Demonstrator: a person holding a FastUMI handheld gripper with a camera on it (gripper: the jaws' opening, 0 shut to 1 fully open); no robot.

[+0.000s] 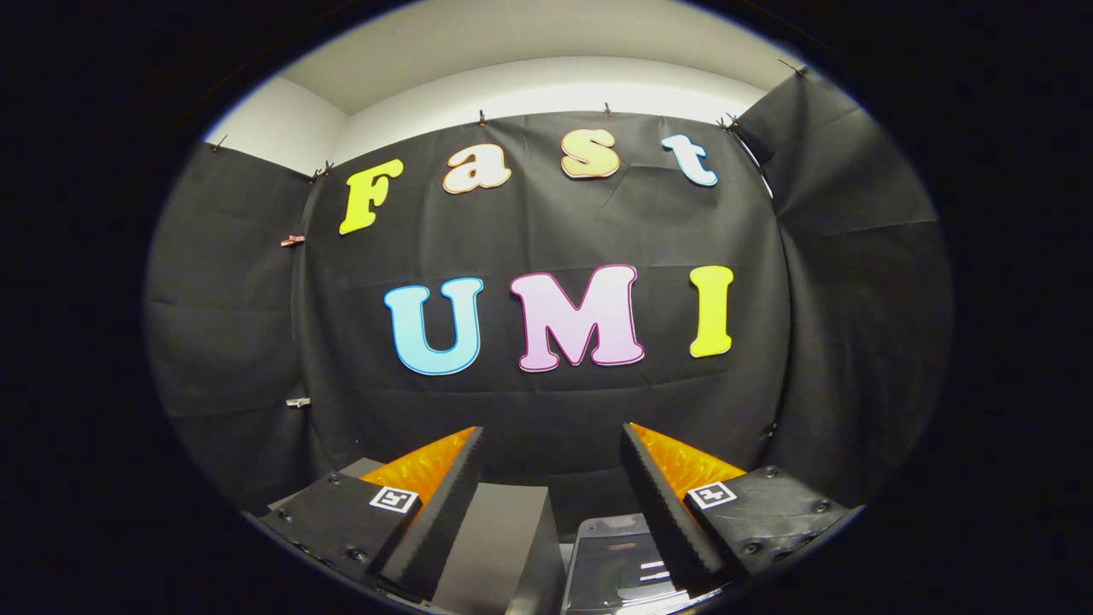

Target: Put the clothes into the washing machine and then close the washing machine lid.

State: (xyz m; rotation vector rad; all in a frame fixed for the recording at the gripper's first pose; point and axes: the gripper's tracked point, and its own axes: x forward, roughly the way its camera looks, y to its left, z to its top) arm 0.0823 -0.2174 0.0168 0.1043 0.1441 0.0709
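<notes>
Gripper held level and high, aimed at the booth's back wall, fingers spread wide apart with nothing between them. Black cloth wall straight ahead, creased and hung by small clips along its top edge, flanked by more black cloth panels on either side. White wall and ceiling showing above the cloth. Two small clips pinned on the seam at the left. Below and between the fingers, a grey box-like block, upright, with a flat top; identity uncertain. Just beside it, under the right finger, the grey top of what looks like the washing machine, glossy, with a darker panel; lid position hard to tell. Supporting surface hidden beneath the fingers.
</notes>
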